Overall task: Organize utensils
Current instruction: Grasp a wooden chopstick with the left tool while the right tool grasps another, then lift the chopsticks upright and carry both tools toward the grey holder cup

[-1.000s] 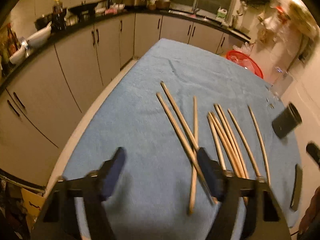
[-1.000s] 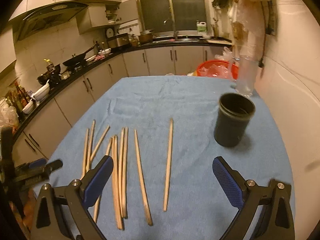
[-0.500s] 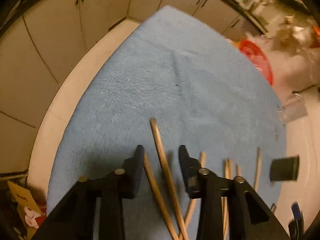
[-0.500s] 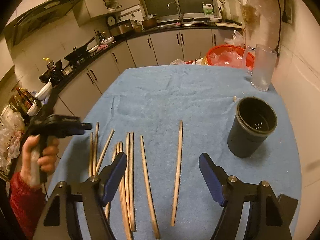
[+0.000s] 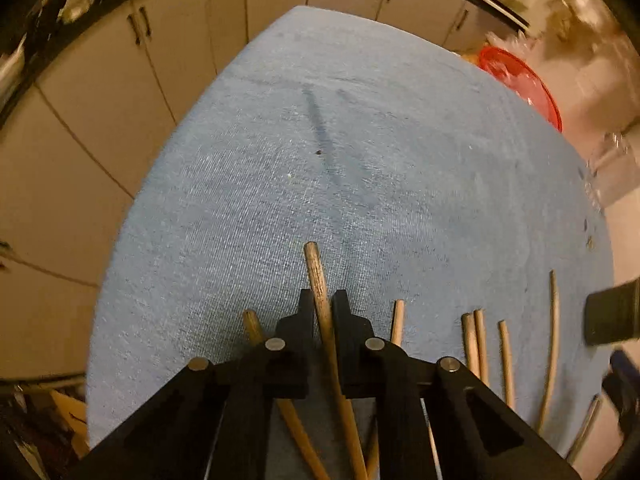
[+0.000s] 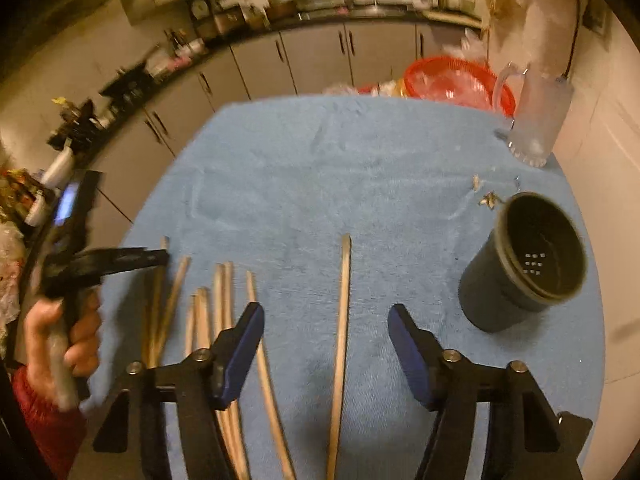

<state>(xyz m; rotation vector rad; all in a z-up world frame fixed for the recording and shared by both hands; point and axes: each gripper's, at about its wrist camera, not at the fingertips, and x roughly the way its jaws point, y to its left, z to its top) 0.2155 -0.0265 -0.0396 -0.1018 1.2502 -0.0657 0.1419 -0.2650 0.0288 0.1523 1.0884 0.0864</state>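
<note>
Several wooden chopsticks lie side by side on the blue cloth [image 5: 360, 168]. My left gripper [image 5: 323, 305] points steeply down and is shut on one chopstick [image 5: 315, 268], whose tip sticks out past the fingers. Another chopstick [image 5: 251, 322] lies just left of it. In the right wrist view, my right gripper [image 6: 326, 314] hovers over a lone chopstick [image 6: 343, 300]. That chopstick lies between the closing jaws, and the blue pads [image 6: 404, 340] stand clear of it. A black cup [image 6: 524, 264] stands upright to the right. A hand [image 6: 68, 332] holds the left gripper at far left.
A frosted glass mug [image 6: 536, 120] stands at the far right corner of the table, with a red basket [image 6: 452, 80] behind it. Small crumbs [image 6: 486, 198] lie near the cup. The cloth's left edge drops off towards kitchen cabinets [image 5: 120, 92].
My left gripper dipped onto the leftmost chopsticks and its jaws closed on one. My right gripper moved forward and down over the lone chopstick while its jaws narrowed.
</note>
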